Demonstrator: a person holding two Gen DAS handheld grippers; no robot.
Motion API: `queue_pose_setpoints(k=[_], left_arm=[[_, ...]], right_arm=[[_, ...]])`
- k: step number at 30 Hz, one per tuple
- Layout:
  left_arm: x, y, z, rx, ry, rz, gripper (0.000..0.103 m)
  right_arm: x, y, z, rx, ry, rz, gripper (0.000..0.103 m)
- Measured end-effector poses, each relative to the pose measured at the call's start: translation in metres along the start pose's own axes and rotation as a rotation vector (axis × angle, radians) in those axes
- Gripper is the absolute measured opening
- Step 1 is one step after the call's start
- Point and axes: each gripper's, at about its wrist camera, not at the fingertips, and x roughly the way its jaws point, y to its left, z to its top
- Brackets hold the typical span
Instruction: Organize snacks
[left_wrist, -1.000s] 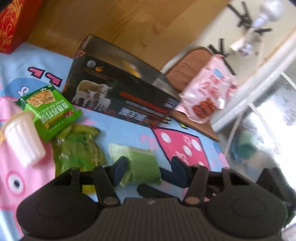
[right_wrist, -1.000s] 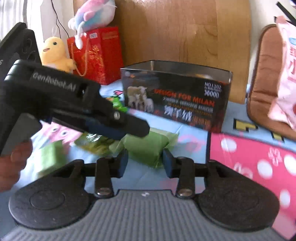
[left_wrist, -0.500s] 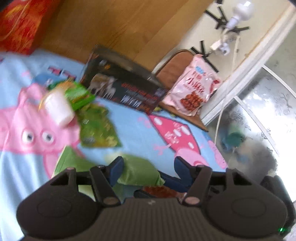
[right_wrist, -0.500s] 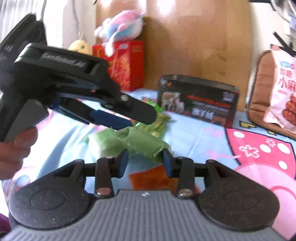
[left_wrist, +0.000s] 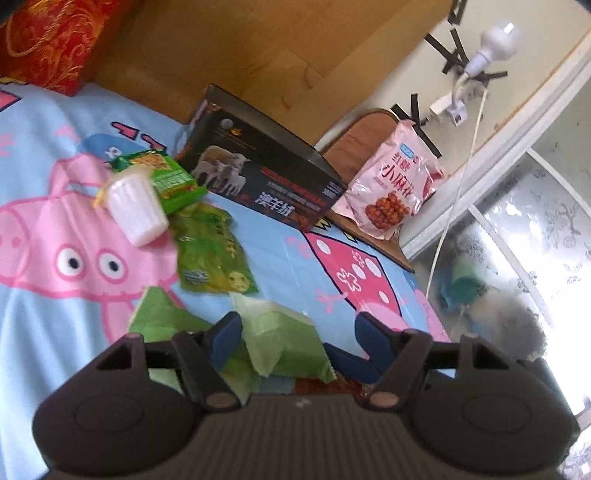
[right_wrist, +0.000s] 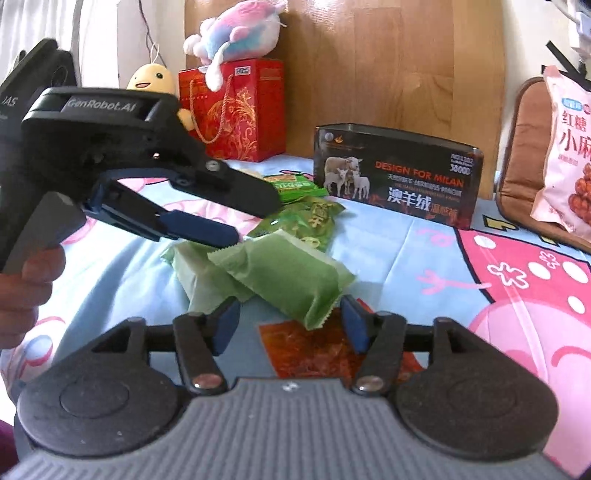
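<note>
Two green pastry packets lie side by side on the pig-print sheet (left_wrist: 55, 155). In the left wrist view one packet (left_wrist: 284, 339) sits between the fingers of my left gripper (left_wrist: 297, 332), whose jaws are opening; its pads stand clear of the wrapper. The second packet (left_wrist: 162, 317) lies just to its left. In the right wrist view my right gripper (right_wrist: 290, 321) is also opening, with a corner of the nearer packet (right_wrist: 291, 273) between its untouching pads. Under it lies a red-orange snack packet (right_wrist: 310, 350). The left gripper (right_wrist: 247, 218) hovers above the other packet (right_wrist: 203, 273).
A black box with sheep pictures (left_wrist: 266, 173) stands open-topped at the back. Before it lie a green cracker packet (left_wrist: 166, 177), a white cup (left_wrist: 136, 206) and a green pouch (left_wrist: 210, 251). A pink snack bag (left_wrist: 391, 188) leans at right; a red gift bag (right_wrist: 236, 110) stands behind.
Both grippers drew back from the black box, each carrying a green packet. Their jaws have since widened, and both packets now lie released together on the sheet.
</note>
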Motion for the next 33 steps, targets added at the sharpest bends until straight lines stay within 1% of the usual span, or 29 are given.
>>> queue_pose_setpoints(k=[3,4,5,6,8,9,10,11,16,22,25,26,27,28,30,33], left_arm=[[0.007,-0.004,0.000,0.024,0.010,0.004,0.068],[0.009,-0.005,0.000,0.027,0.014,0.006,0.065],[0.011,-0.004,0.000,0.033,0.016,0.013,0.060],[0.012,-0.004,0.000,0.038,0.017,0.025,0.057],[0.013,-0.001,0.000,0.043,0.013,0.048,0.043],[0.014,0.001,0.000,0.047,0.011,0.060,0.039],[0.014,0.003,0.000,0.051,0.009,0.073,0.032],[0.014,0.004,0.000,0.053,0.007,0.086,0.030],[0.012,0.008,-0.001,0.048,0.000,0.082,0.029],[0.012,0.007,-0.002,0.049,0.001,0.076,0.029],[0.012,0.006,-0.002,0.052,-0.001,0.075,0.029],[0.012,0.006,-0.003,0.053,0.003,0.066,0.026],[0.013,0.005,-0.003,0.054,0.009,0.056,0.026],[0.013,0.004,-0.005,0.058,0.014,0.050,0.027],[0.014,-0.001,-0.008,0.088,0.010,0.064,0.028],[0.014,-0.003,-0.009,0.101,0.002,0.066,0.031]], right_arm=[[0.001,0.001,0.001,-0.002,0.000,-0.003,0.065],[0.001,0.000,0.001,0.003,-0.004,-0.005,0.065],[0.000,-0.001,0.001,0.009,-0.007,-0.007,0.065],[0.000,-0.002,0.002,0.016,-0.011,-0.007,0.065],[0.001,-0.005,0.003,0.023,-0.019,-0.009,0.065],[0.001,-0.007,0.004,0.024,-0.021,-0.011,0.065],[0.002,-0.008,0.004,0.027,-0.020,-0.011,0.064],[0.004,-0.009,0.005,0.034,-0.015,-0.009,0.064],[0.006,-0.010,0.003,0.048,-0.007,-0.001,0.064],[0.008,-0.020,0.003,0.117,-0.004,0.001,0.064],[0.009,-0.017,0.003,0.104,0.000,-0.004,0.064],[0.009,-0.016,0.002,0.101,0.001,-0.004,0.064],[0.009,-0.016,0.002,0.097,0.002,-0.004,0.064],[0.010,-0.016,0.002,0.096,0.003,-0.007,0.063],[0.009,-0.016,0.002,0.094,0.001,-0.013,0.063],[0.009,-0.017,0.002,0.097,-0.001,-0.013,0.061]])
